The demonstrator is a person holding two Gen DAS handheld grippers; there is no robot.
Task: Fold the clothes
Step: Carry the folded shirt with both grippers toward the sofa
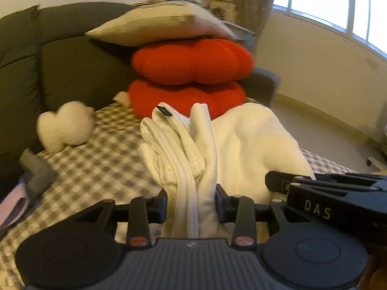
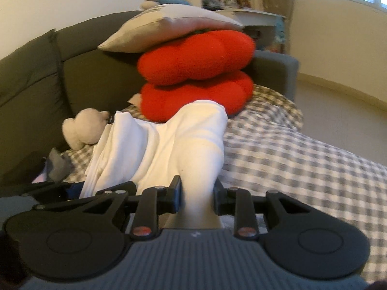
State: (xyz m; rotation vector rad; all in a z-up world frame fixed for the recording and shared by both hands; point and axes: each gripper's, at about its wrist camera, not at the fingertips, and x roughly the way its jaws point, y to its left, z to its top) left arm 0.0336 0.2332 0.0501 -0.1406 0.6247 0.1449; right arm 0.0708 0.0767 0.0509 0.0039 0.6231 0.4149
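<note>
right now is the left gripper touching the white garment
Touching. The left wrist view shows the left gripper with both fingers pressed against a bunched fold of the white garment.

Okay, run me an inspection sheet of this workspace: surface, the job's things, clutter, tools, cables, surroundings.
Surface: grey-and-white checked cloth over the sofa seat.
Job's things: white fabric garment, bunched and held up by both tools; a small dark tag shows on a fold.
Clutter: two red plush cushions stacked, beige pillow on top; white fluffy soft toy; grey and lilac cloth pile at the left edge.
Tools: left tool shut on the garment; right tool shut on the garment.
Cables: nothing seen.
Surroundings: dark grey sofa back, window, curtain, blurred shelf items.
</note>
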